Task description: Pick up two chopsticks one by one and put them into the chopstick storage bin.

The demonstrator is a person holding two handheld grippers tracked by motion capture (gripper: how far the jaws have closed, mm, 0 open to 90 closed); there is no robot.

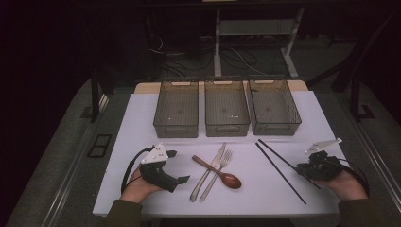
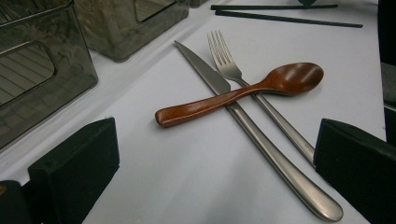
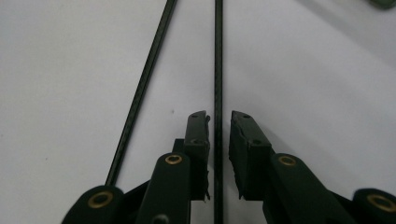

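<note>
My right gripper (image 1: 300, 170) lies low on the white mat at the right, held by a hand. Its jaws (image 3: 219, 116) stand a narrow gap apart, astride one black chopstick (image 3: 218, 56) without pinching it; a sliver of mat shows beside the stick. The second chopstick (image 3: 147, 70) lies just to the side. In the high view both chopsticks (image 1: 279, 156) run diagonally. My left gripper (image 1: 177, 166) rests at the front left, open and holding nothing, facing a wooden spoon (image 2: 243, 91) that lies across a steel knife (image 2: 205, 74) and a fork (image 2: 224, 58).
Three translucent grey bins (image 1: 176, 128) (image 1: 227, 127) (image 1: 275, 127) stand in a row along the back of the mat, with nothing in them. The spoon (image 1: 222, 174), knife (image 1: 201, 183) and fork (image 1: 226, 158) lie mid-table. The mat's front edge runs just before both hands.
</note>
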